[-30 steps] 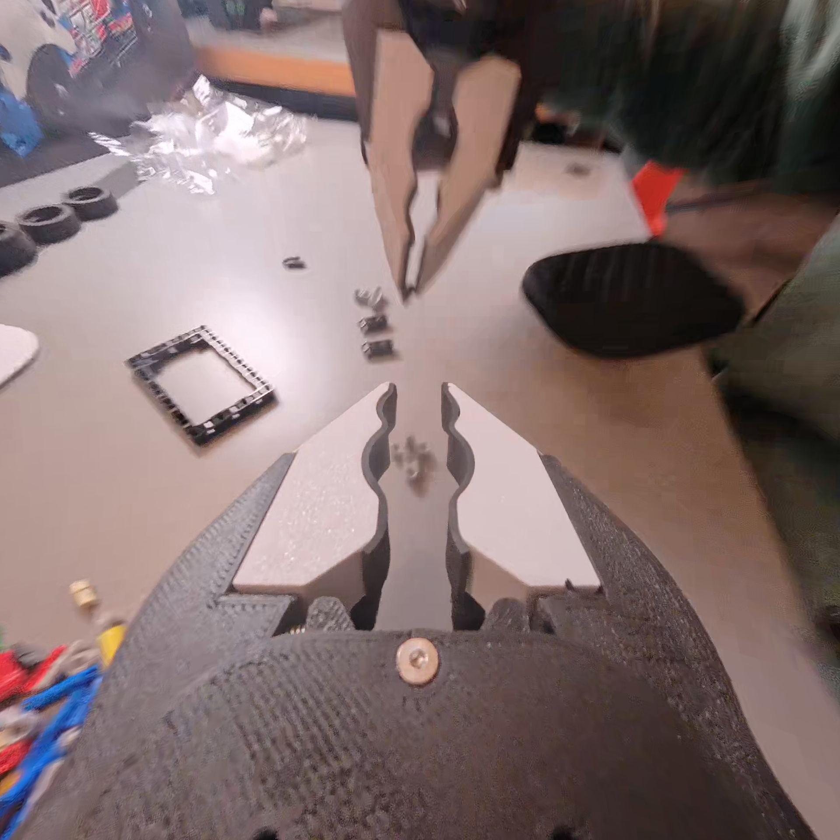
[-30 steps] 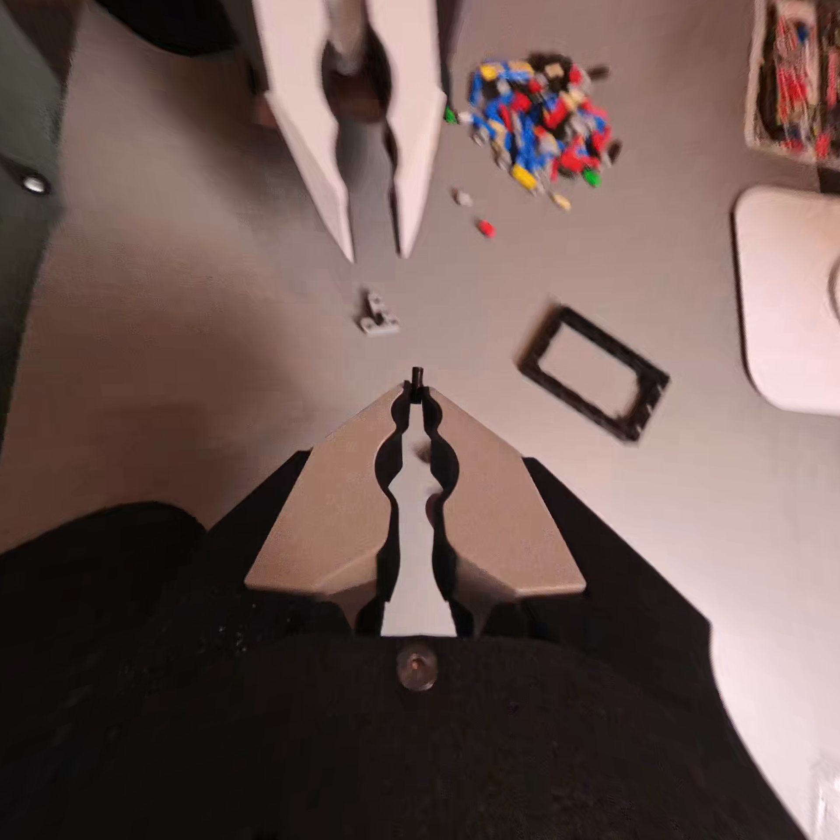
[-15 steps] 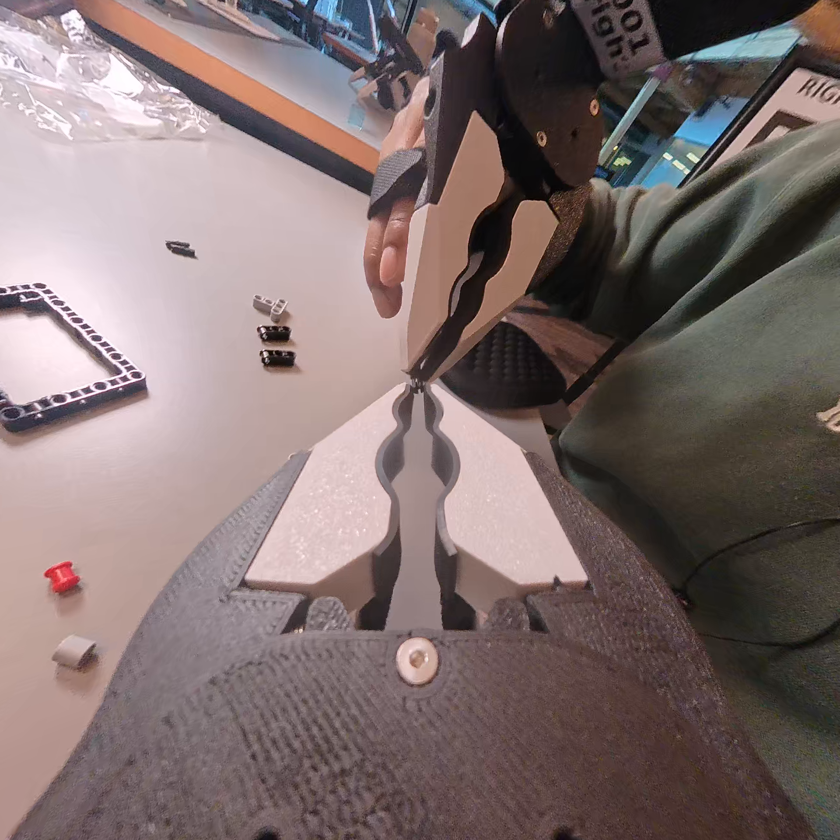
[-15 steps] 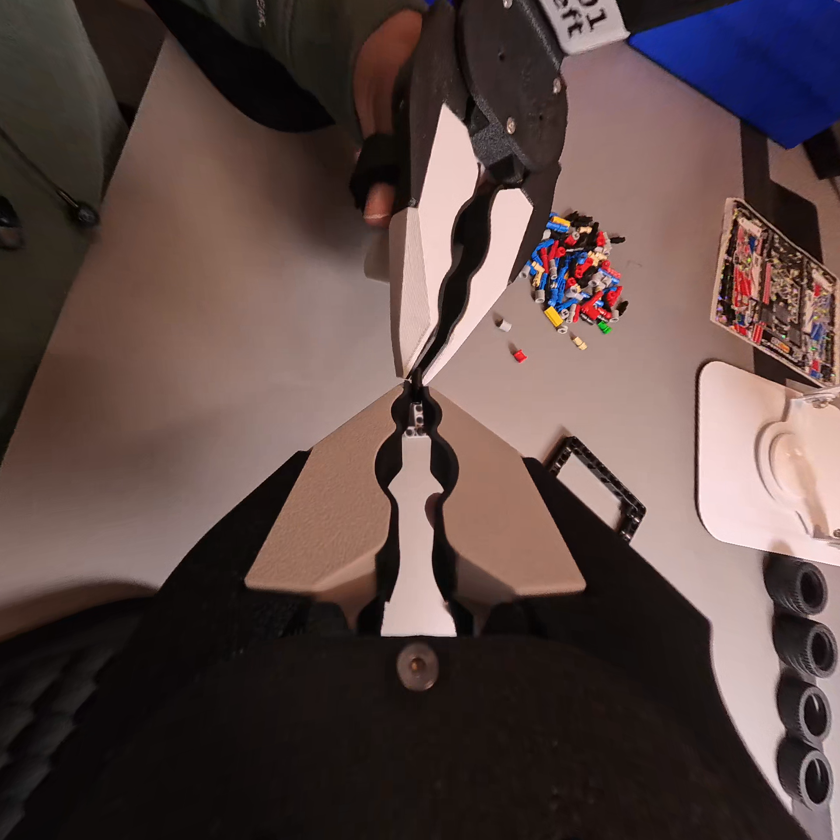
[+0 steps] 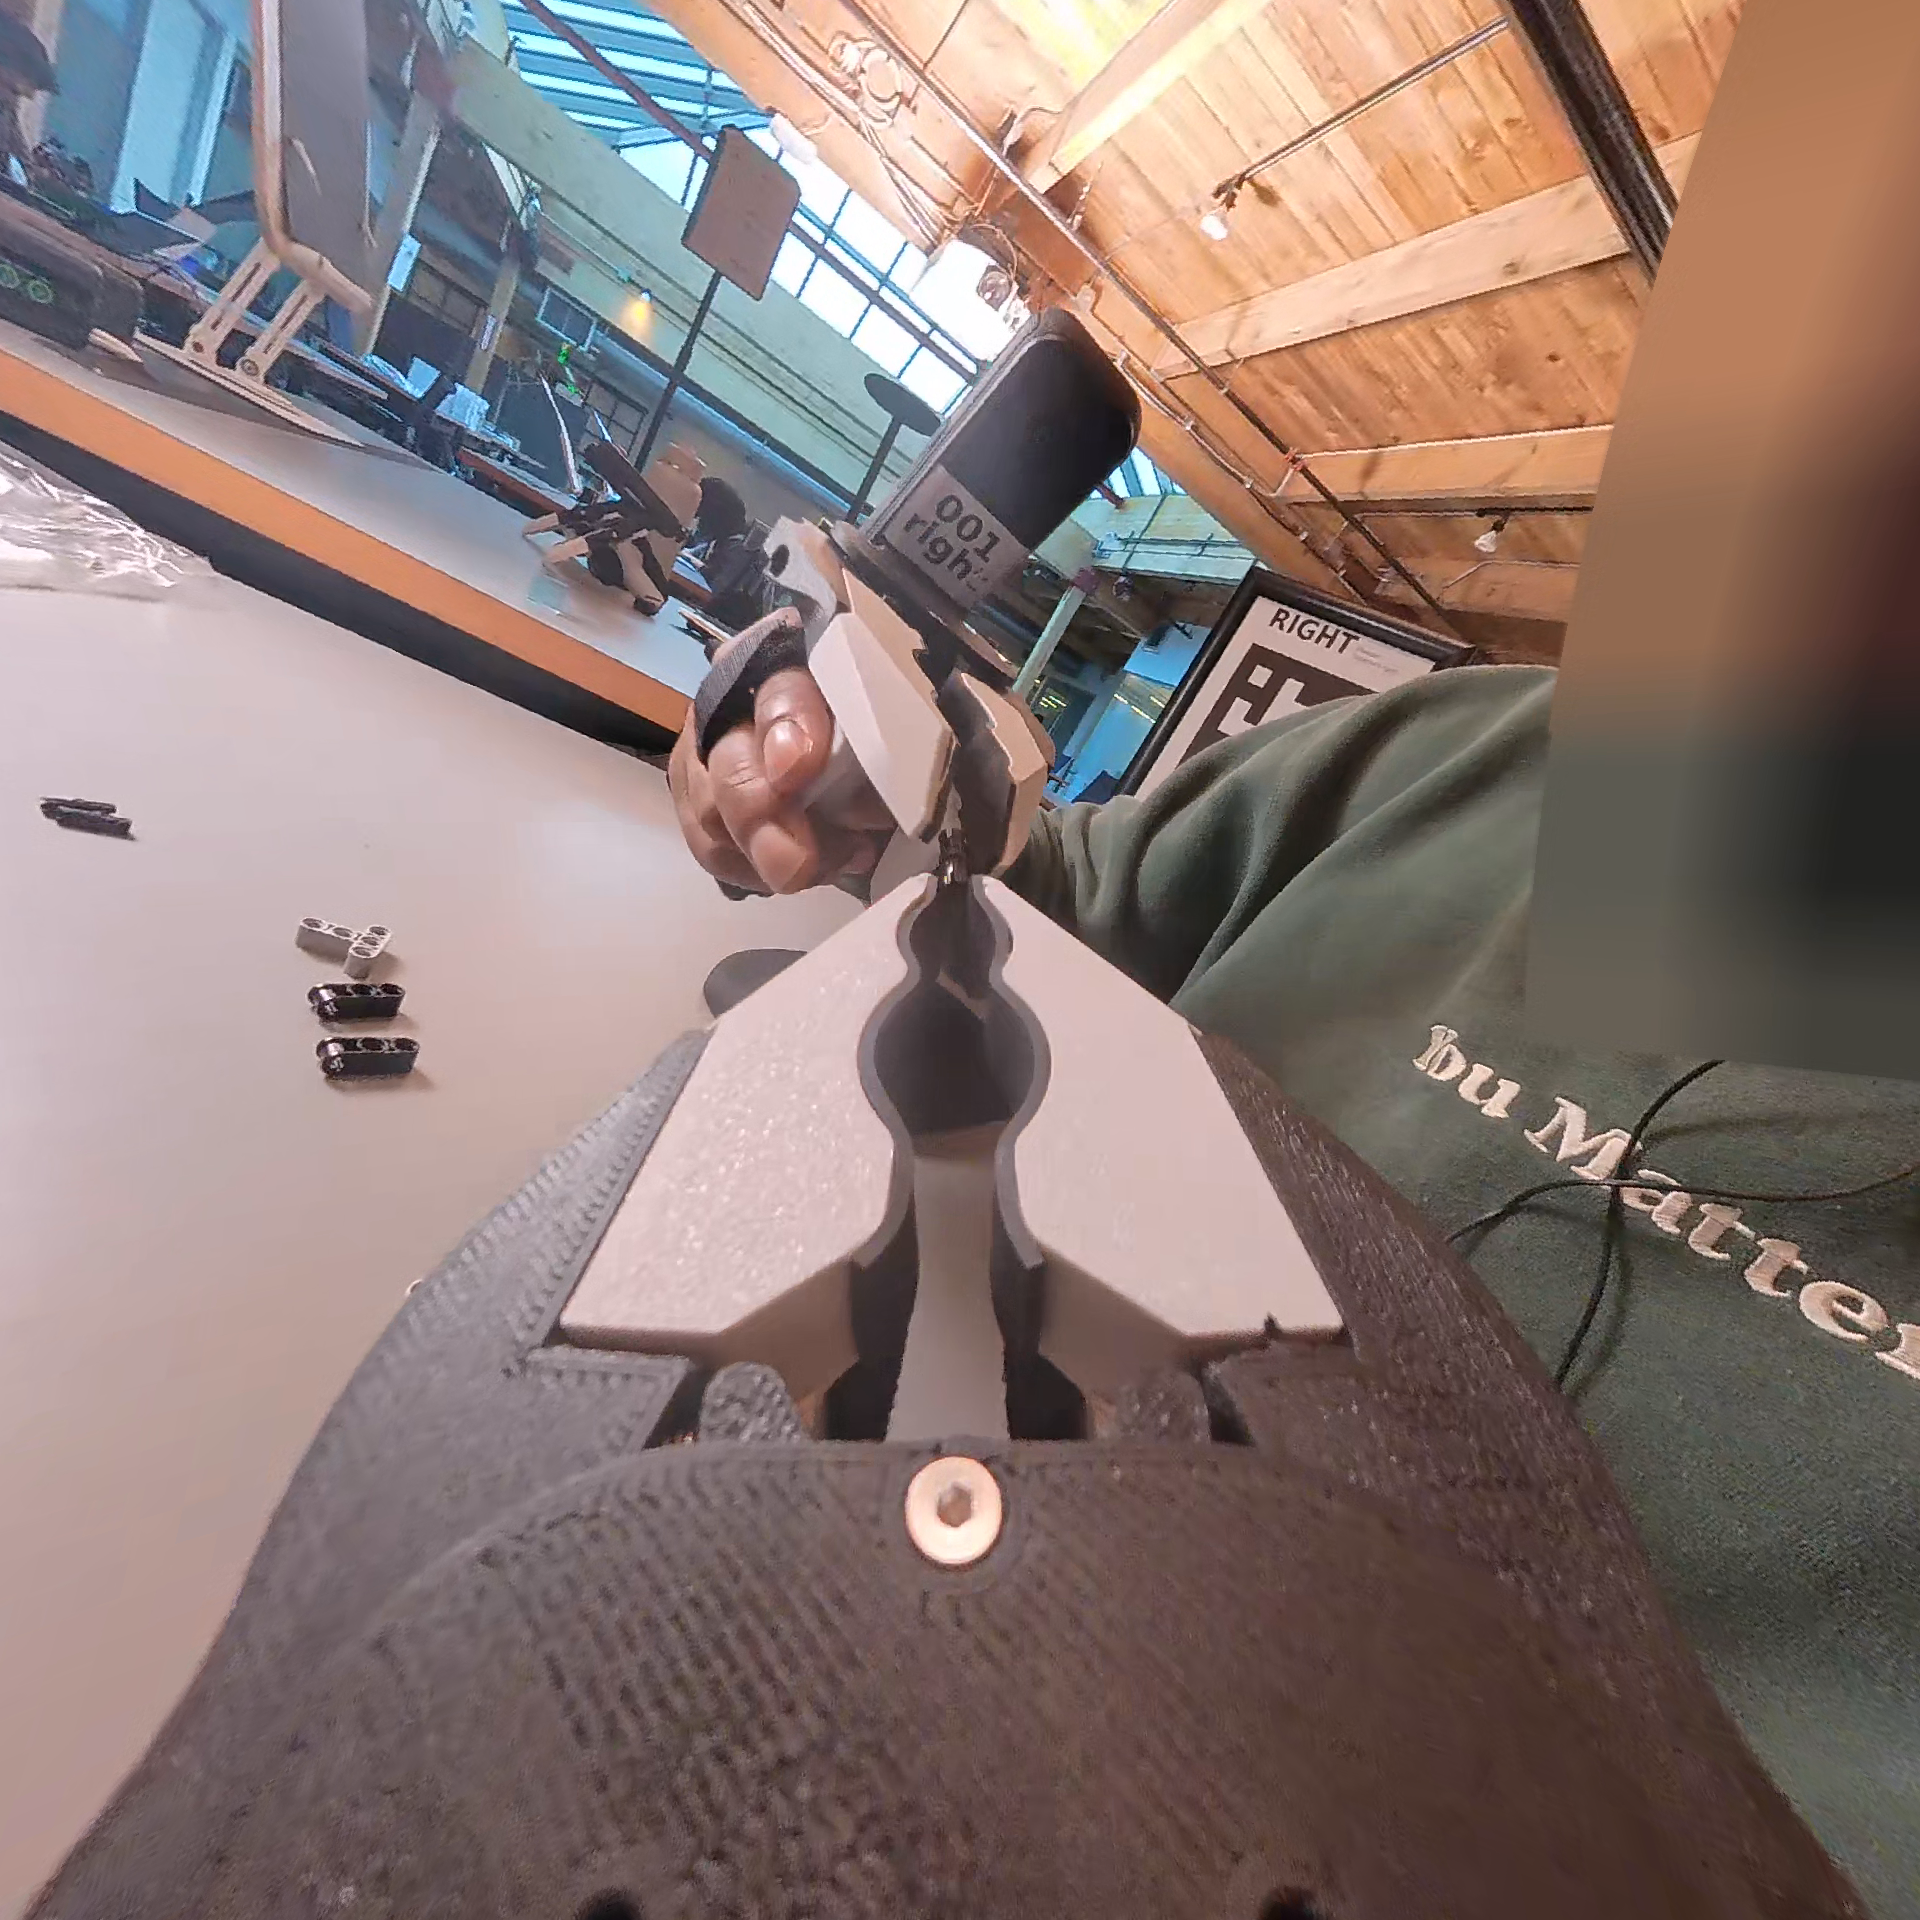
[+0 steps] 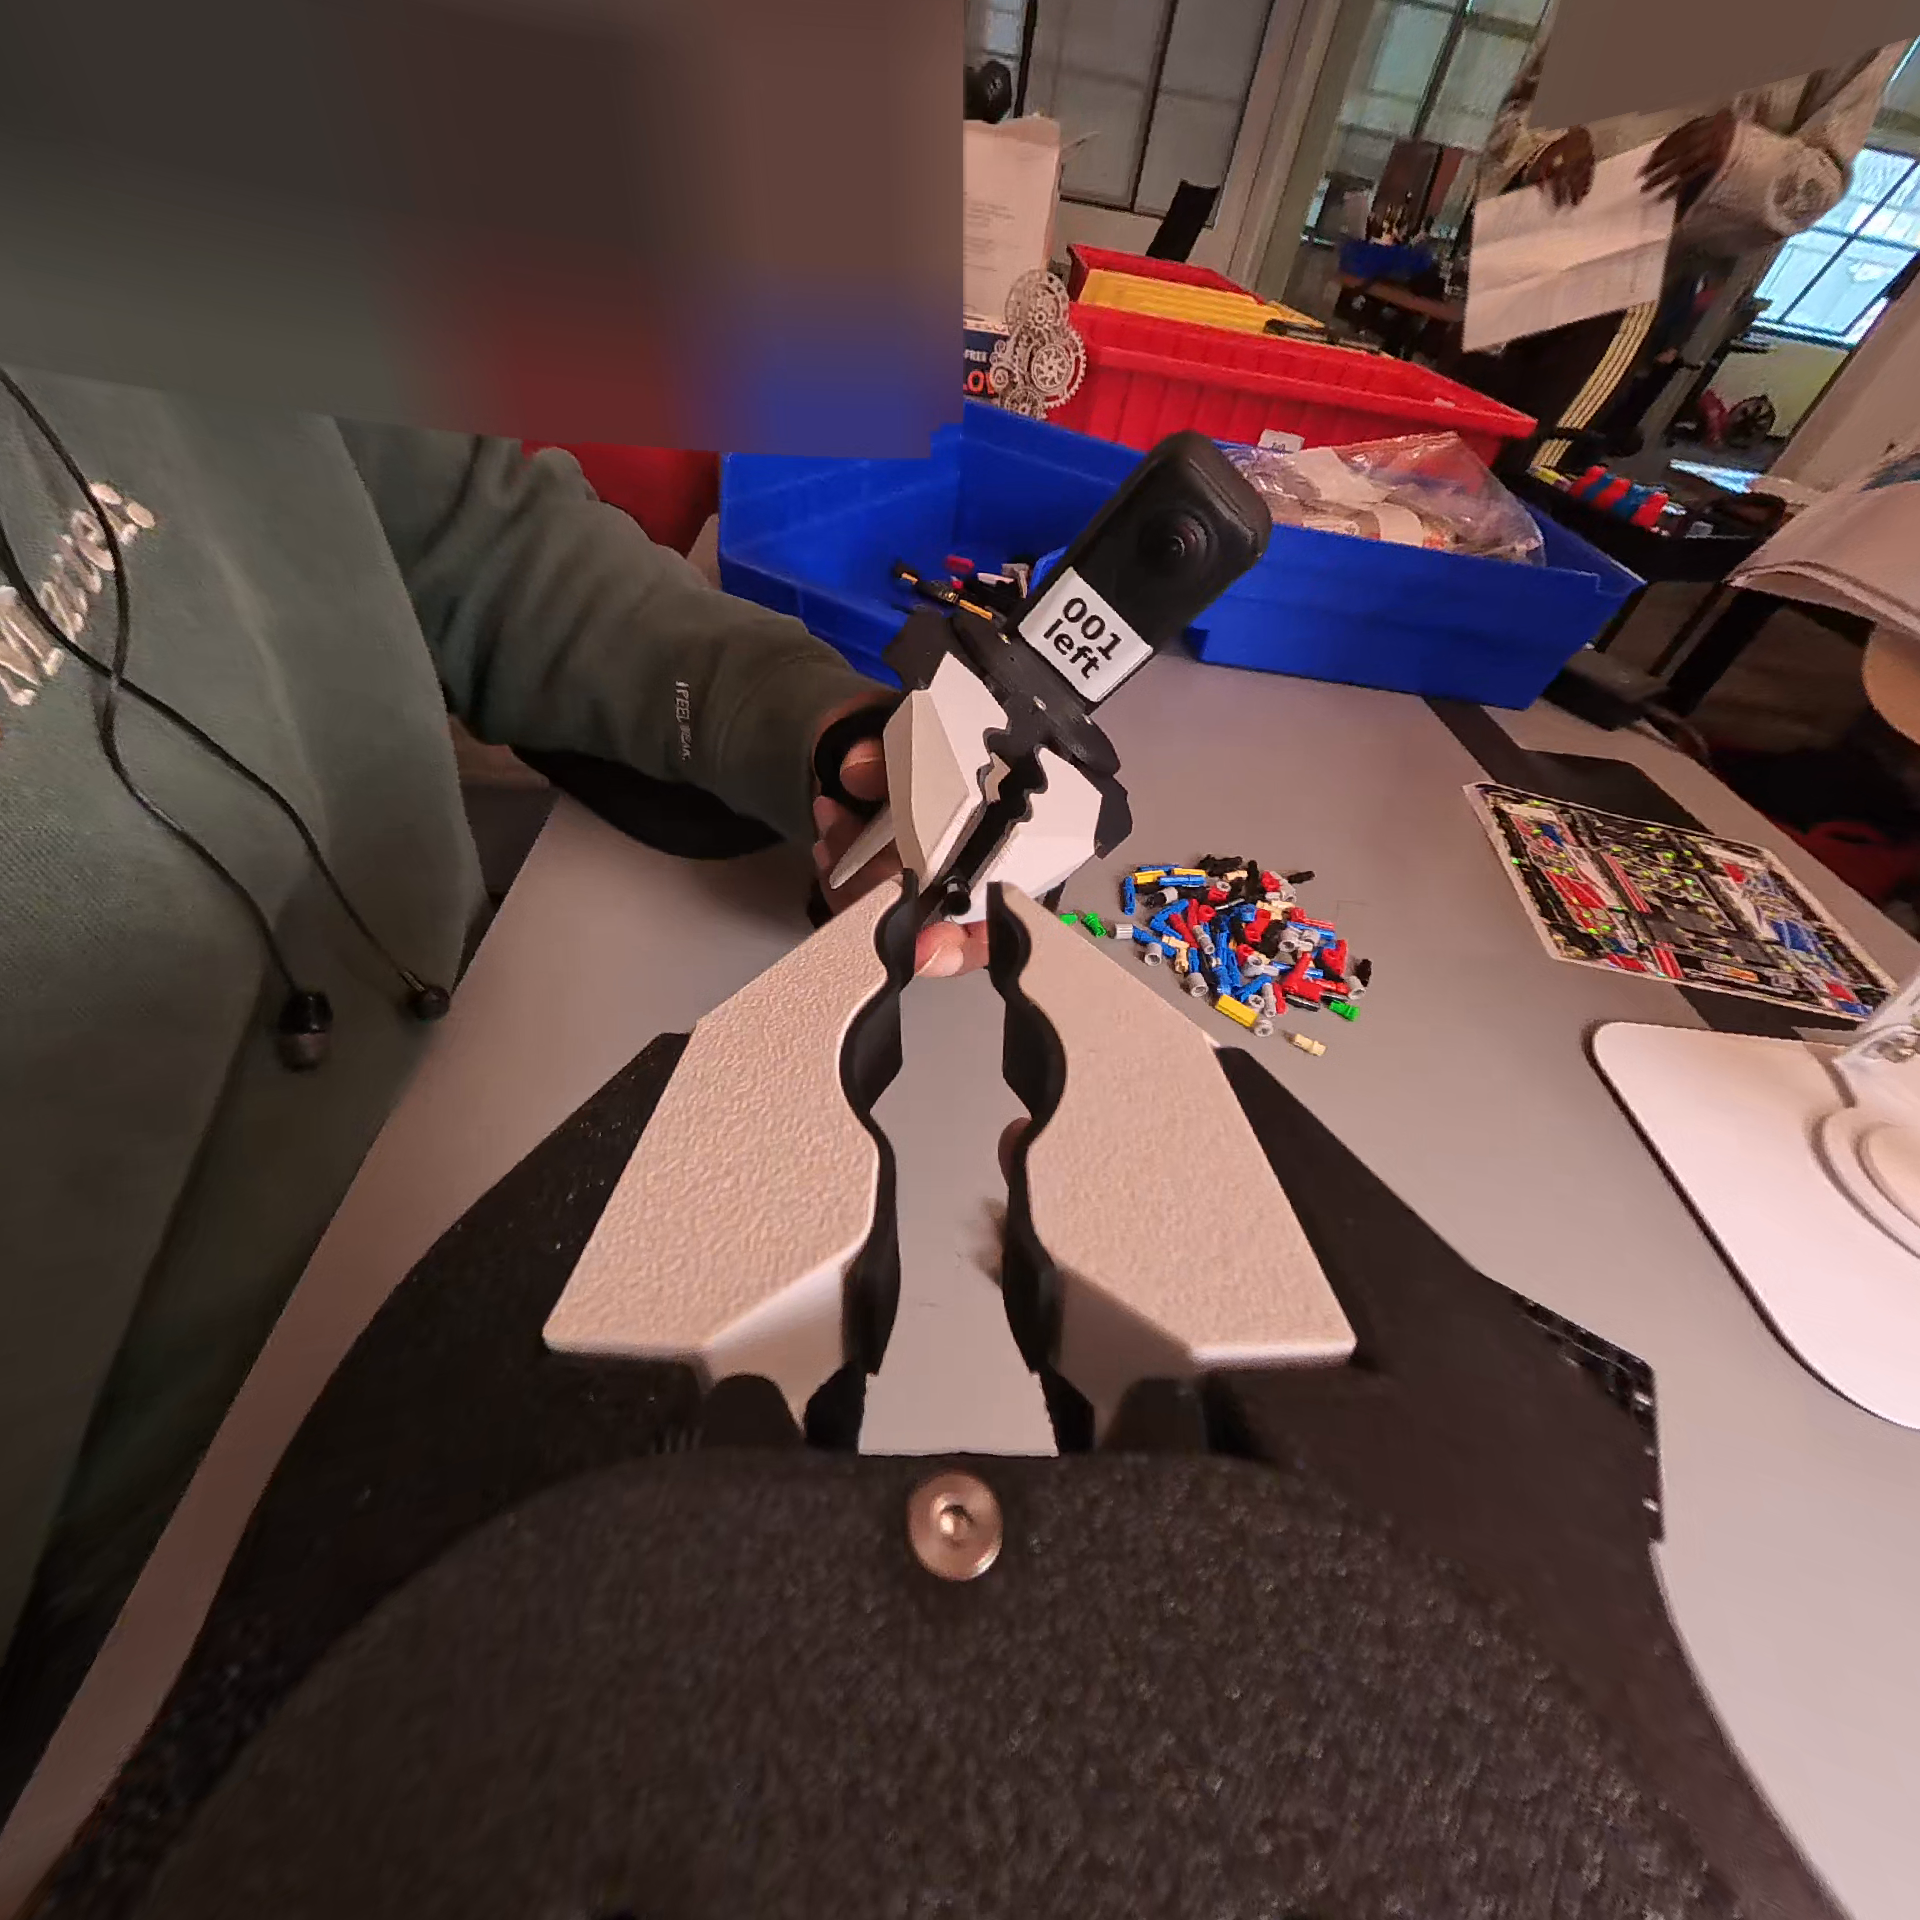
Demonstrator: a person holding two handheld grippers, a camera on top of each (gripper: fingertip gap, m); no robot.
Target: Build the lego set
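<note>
left claw [image 5: 951, 883] pinched on small black pin [image 6: 953, 890] | right claw [image 6: 948, 902] narrowly parted around pin | both raised above counter [image 6: 1455, 810] | brick pile [image 6: 1242, 951] beyond

at left of the left wrist view we see bare table [image 5: 260, 1195] around three small pieces [image 5: 358, 1000]; our two grippers crowd the centre, tips meeting.

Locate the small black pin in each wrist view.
Left wrist view: black pin, upper centre, pinched in the left hand-held gripper tips.
Right wrist view: centre, jutting from that gripper, seen between the open right hand-held gripper tips.
Shared landmark: green sweatshirt.
</note>
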